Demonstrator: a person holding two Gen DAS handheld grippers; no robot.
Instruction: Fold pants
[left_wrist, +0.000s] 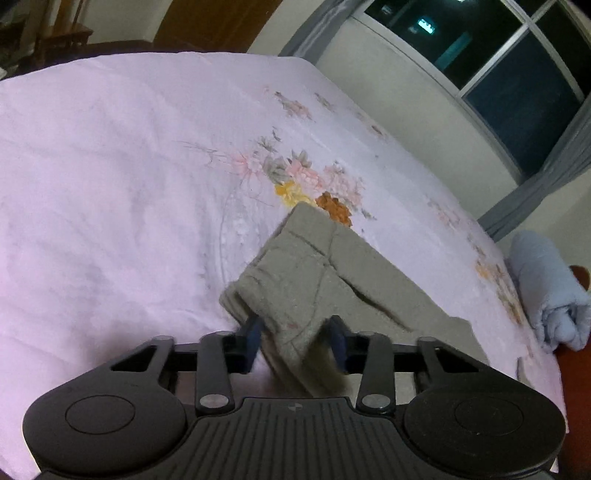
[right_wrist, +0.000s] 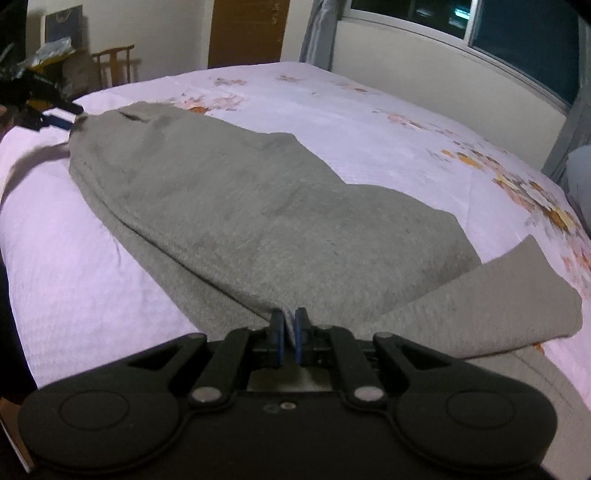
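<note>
Grey pants (right_wrist: 258, 206) lie stretched across the pink floral bedspread (right_wrist: 92, 266). My right gripper (right_wrist: 290, 321) is shut on the fabric near the leg end, with one leg end (right_wrist: 517, 302) spread to the right. My left gripper (left_wrist: 295, 328) has its blue pads on either side of the waistband end (left_wrist: 295, 280) and grips it, raised slightly off the bed. The left gripper also shows at the far left of the right wrist view (right_wrist: 62, 118), holding the far end of the pants.
A rolled light-blue towel (left_wrist: 546, 291) lies at the bed's right edge. The bedspread (left_wrist: 110, 184) stretches wide to the left. A window (left_wrist: 517, 74) and grey curtains line the wall; a chair (right_wrist: 114, 66) and a wooden door (right_wrist: 247, 29) stand beyond the bed.
</note>
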